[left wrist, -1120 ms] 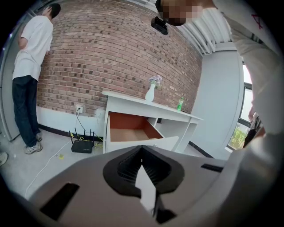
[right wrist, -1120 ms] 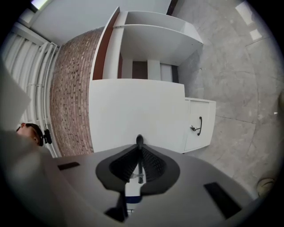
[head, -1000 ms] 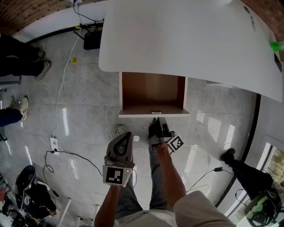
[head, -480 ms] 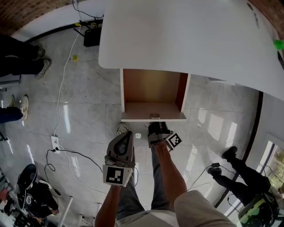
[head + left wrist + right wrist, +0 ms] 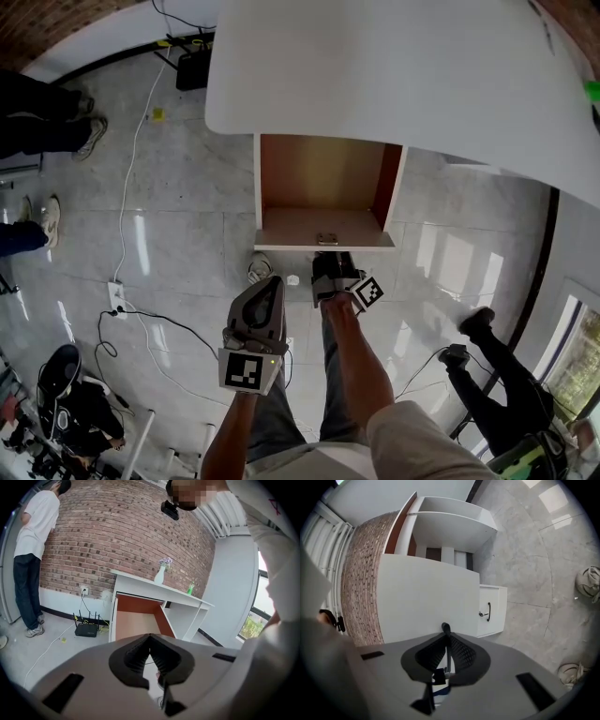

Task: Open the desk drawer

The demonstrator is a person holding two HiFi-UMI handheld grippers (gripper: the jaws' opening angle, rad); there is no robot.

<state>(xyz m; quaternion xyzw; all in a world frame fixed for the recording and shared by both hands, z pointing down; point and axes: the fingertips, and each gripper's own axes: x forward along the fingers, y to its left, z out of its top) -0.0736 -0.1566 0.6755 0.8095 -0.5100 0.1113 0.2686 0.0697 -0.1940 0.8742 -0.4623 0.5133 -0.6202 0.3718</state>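
Marble floor [image 5: 169, 206], white desk [image 5: 394, 75], drawer [image 5: 323, 247] pulled out below desk edge, right gripper [image 5: 330, 258] at drawer front, jaws pinching small dark handle [image 5: 446, 628], left gripper [image 5: 272, 284] beside it, apart from drawer, jaws pressed together.

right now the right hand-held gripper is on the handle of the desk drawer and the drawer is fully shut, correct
Not shut: the head view shows the desk drawer pulled out, its brown inside open to view. The right hand-held gripper is on its handle, as you say.
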